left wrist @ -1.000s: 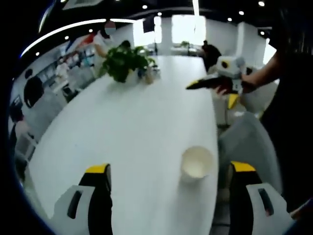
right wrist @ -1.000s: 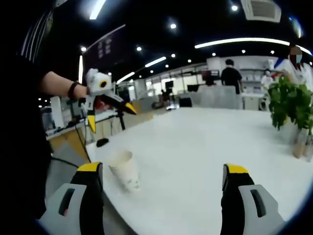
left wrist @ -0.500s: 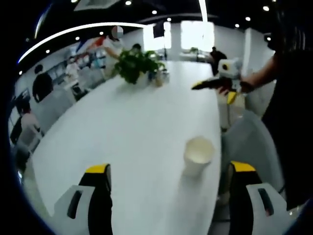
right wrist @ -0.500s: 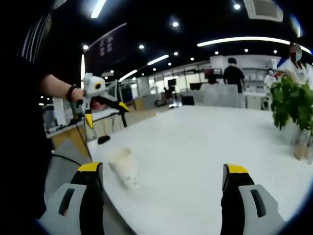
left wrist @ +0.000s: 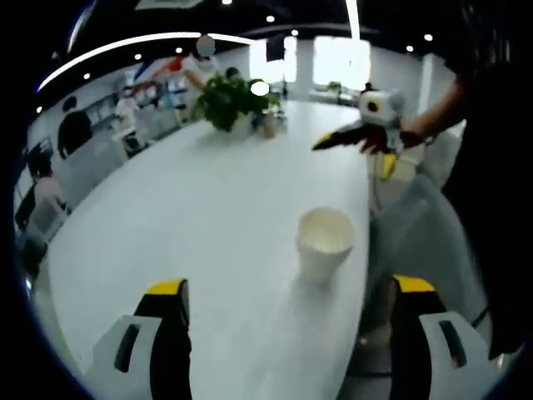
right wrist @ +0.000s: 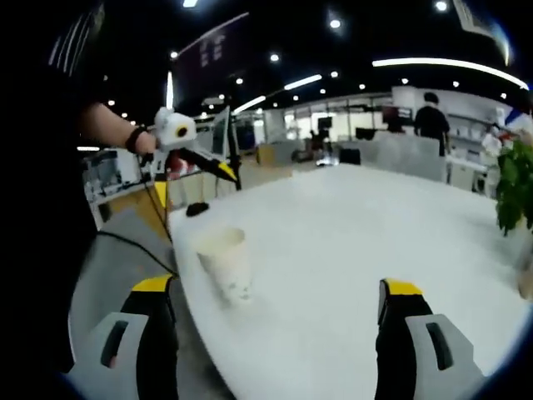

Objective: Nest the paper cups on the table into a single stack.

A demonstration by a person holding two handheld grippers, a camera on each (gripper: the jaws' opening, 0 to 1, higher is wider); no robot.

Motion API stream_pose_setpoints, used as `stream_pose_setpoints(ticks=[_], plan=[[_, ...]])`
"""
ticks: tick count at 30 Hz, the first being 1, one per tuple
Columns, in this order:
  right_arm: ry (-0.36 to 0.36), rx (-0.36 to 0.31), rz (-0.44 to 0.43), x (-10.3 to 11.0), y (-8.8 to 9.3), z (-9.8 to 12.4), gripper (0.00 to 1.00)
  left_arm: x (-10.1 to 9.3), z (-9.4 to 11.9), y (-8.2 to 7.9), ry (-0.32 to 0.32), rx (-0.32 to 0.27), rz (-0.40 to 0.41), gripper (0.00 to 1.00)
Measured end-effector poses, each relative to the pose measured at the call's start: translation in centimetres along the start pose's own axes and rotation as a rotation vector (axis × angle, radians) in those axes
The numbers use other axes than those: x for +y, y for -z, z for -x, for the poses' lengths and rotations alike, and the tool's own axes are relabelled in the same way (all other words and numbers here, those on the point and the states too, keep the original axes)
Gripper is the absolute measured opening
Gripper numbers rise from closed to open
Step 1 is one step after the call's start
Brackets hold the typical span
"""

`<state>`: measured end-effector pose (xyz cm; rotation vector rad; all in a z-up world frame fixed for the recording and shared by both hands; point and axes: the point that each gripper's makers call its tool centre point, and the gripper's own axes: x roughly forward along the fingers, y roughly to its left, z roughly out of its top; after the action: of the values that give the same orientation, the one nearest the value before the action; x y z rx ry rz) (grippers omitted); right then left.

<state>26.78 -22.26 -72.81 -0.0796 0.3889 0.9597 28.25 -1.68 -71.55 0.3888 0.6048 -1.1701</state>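
One white paper cup stands upright and empty near the table's edge. In the left gripper view it is ahead of my left gripper, slightly right of centre, and the jaws are wide open with nothing in them. In the right gripper view the same cup stands ahead and left of centre, just past the left jaw of my right gripper, which is open and empty too. Each gripper is in the other's view, held in a hand above the table edge: right gripper, left gripper.
The long white table stretches away with much bare surface. A potted plant stands at its far end, and shows again as the plant at the right. A small dark object lies near the table edge. People stand in the background.
Both cameras have shifted a little. The cup looks larger and closer in the left gripper view. The cup itself has stayed put, and both grippers remain open.
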Motion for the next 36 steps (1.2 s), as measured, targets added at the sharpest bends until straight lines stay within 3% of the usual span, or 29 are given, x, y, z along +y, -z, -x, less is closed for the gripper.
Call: stream_pose_setpoints(ticks=[3,16,24,36], plan=[[-0.027,0.012,-0.009,0.7,0.4,-0.7,0.97,0.1,-0.2,1.2,-0.025,0.032,-0.025,1.0],[-0.101,0.062,-0.014,3.0,3.0,-3.7,0.95,-1.3,-2.0,1.2,0.008,-0.053,0.021,0.98],[-0.13,0.088,0.0,3.5,3.5,-4.3,0.89,-2.1,-3.4,1.8,0.035,-0.09,0.014,0.72],[-0.218,0.145,0.036,5.0,4.9,-5.8,0.75,-2.6,-6.4,3.1,0.059,-0.078,0.041,0.61]])
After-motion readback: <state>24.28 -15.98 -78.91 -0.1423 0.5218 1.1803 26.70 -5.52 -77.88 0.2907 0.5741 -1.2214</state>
